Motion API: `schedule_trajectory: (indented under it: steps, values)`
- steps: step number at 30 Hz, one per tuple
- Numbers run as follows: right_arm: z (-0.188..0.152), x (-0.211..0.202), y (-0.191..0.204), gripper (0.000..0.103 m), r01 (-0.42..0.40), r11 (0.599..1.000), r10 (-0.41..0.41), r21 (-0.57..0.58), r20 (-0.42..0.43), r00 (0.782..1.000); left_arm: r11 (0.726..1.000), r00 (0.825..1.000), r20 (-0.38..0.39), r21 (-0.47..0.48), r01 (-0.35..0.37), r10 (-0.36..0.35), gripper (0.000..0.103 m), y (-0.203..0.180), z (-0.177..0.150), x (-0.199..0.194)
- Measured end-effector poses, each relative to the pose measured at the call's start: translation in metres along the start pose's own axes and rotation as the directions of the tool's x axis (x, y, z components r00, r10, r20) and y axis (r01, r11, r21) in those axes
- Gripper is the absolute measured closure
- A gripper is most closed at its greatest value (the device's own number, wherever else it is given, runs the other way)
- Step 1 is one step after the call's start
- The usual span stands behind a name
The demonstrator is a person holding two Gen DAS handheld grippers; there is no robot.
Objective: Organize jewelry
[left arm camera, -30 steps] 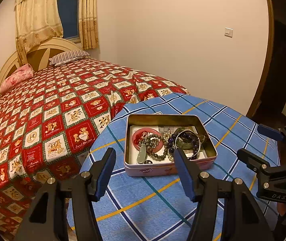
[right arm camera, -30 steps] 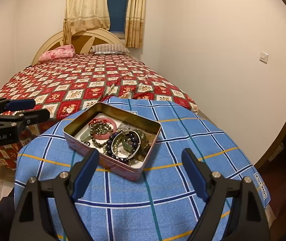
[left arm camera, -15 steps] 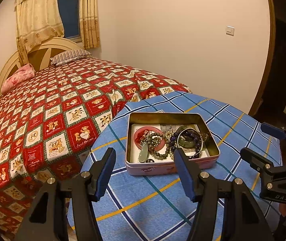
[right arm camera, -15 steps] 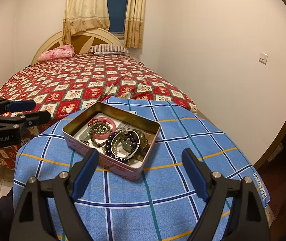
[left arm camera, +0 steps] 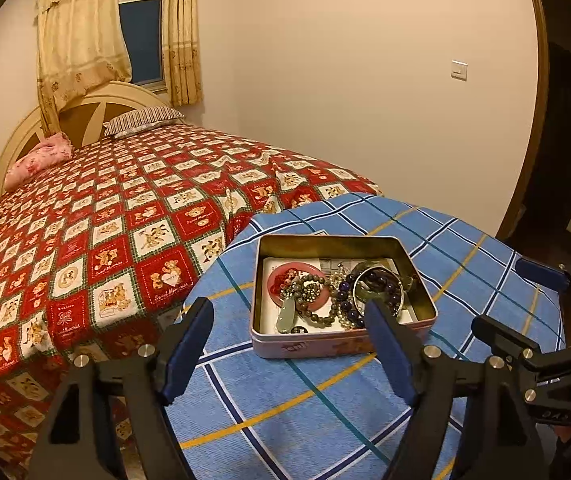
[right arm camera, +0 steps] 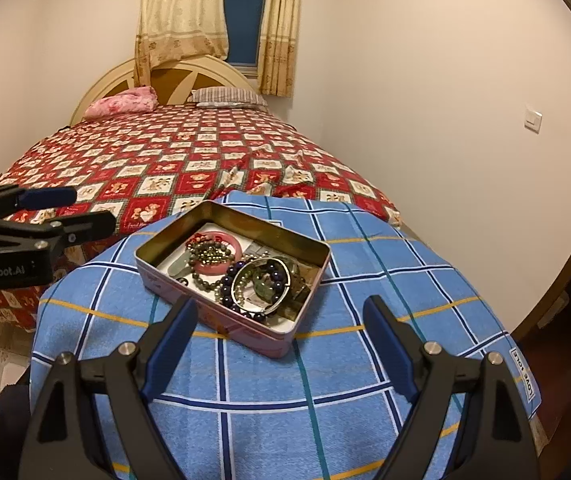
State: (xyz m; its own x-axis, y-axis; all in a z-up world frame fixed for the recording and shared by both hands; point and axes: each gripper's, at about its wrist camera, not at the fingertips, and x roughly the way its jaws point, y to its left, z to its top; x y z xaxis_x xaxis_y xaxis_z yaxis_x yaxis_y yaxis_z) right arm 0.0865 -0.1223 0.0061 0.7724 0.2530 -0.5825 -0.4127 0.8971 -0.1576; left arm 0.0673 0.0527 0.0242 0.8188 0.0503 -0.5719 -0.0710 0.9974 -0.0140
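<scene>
A pink rectangular tin (left arm camera: 337, 346) (right arm camera: 173, 280) stands open on a round table with a blue plaid cloth (left arm camera: 325, 412) (right arm camera: 325, 380). Inside lie a pink bangle (left arm camera: 275, 276) (right arm camera: 237, 249), grey-green bead bracelets (left arm camera: 317, 316) (right arm camera: 201, 280), dark purple beads (left arm camera: 343, 300) (right arm camera: 229, 280), a silver bangle (left arm camera: 359, 280) (right arm camera: 237, 284) and a pale jade pendant (left arm camera: 285, 318). My left gripper (left arm camera: 289, 324) is open, hovering just in front of the tin. My right gripper (right arm camera: 281, 328) is open, above the tin's near corner. Both are empty.
A bed with a red teddy-bear quilt (left arm camera: 105, 216) (right arm camera: 173, 168) stands right behind and left of the table. The right gripper shows at the right edge of the left wrist view (left arm camera: 533, 304); the left gripper shows at the left edge of the right wrist view (right arm camera: 41, 216). A wall is at the right.
Both grippers have drifted slightly relative to the tin; the tin sits a little higher in the left wrist view. Jaws stay open. Nothing was picked up.
</scene>
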Motion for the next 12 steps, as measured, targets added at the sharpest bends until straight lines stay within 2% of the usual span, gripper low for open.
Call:
schedule_trajectory:
  steps: [12]
  values:
    - [-0.0048,-0.0032,-0.0011,0.016,0.029,1.0,-0.029,0.007,0.001,1.0,1.0,1.0,0.007,-0.007,-0.01,0.01,0.025,0.0031,-0.0034,0.0011]
